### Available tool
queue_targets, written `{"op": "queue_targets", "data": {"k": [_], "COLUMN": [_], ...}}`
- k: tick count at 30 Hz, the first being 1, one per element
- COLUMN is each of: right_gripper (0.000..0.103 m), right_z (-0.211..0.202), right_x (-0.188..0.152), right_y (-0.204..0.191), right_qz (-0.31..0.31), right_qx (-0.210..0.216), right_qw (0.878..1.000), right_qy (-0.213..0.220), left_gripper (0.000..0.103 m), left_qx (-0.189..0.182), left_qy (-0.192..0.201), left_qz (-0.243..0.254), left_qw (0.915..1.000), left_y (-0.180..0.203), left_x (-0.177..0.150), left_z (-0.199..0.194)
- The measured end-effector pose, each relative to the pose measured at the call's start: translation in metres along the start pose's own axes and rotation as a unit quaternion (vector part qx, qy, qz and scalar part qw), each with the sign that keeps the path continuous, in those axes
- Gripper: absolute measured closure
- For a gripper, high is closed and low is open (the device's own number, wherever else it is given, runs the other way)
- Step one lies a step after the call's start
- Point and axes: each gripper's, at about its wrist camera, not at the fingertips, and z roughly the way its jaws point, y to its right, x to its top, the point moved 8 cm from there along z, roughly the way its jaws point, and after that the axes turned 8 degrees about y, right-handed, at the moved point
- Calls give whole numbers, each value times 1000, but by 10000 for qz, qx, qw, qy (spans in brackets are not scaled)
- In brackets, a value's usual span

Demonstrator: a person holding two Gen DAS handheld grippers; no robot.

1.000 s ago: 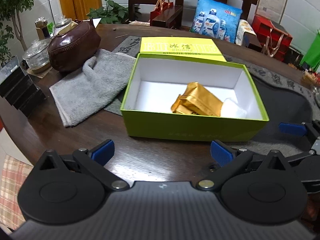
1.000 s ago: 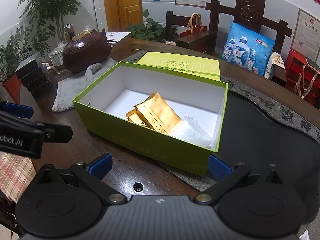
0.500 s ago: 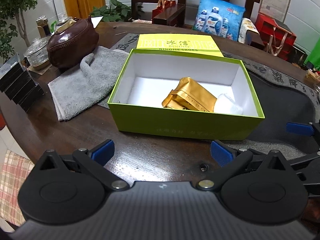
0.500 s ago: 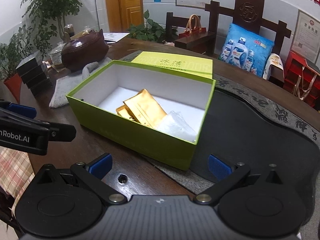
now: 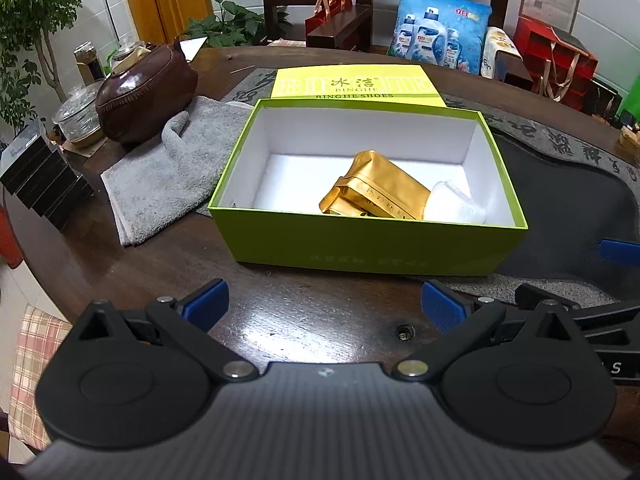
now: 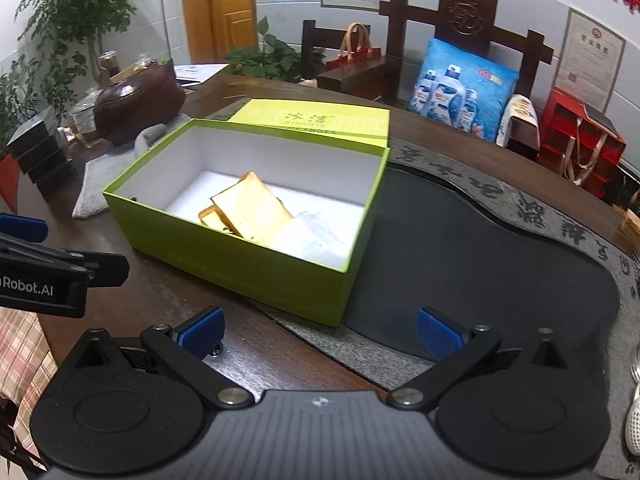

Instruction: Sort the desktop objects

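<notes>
An open lime-green shoe box stands on the dark wooden table, white inside. Gold foil packets and a clear plastic bag lie in its right half. Its yellow-green lid lies flat behind it. My left gripper is open and empty, held back from the box's near wall. My right gripper is open and empty too, in front of the box's right near corner.
A grey towel and a brown leather pouch lie left of the box. Black boxes are stacked at the far left. A dark stone tea tray fills the right side. A glass jar stands behind the pouch.
Both grippers have shifted to the right and slightly back; the box now sits further left in the right wrist view. Both stay open and empty.
</notes>
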Motion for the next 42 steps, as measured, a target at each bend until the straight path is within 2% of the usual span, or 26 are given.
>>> {"op": "queue_targets", "data": {"k": [18, 42], "right_gripper": [0, 0], "right_z": [-1, 16], "right_x": [-9, -13], "right_y": [22, 16], "right_qz": [96, 76], "right_qx": [-241, -43], "right_qw": [9996, 9998], "right_qy": [-107, -202], "left_gripper": [0, 0], "left_qx": [61, 75], "left_qy": [-54, -198], "left_qz": [199, 84], "left_qw": [9998, 9997], "left_y": [20, 20], "left_x": [0, -1], "left_z": [0, 21]}}
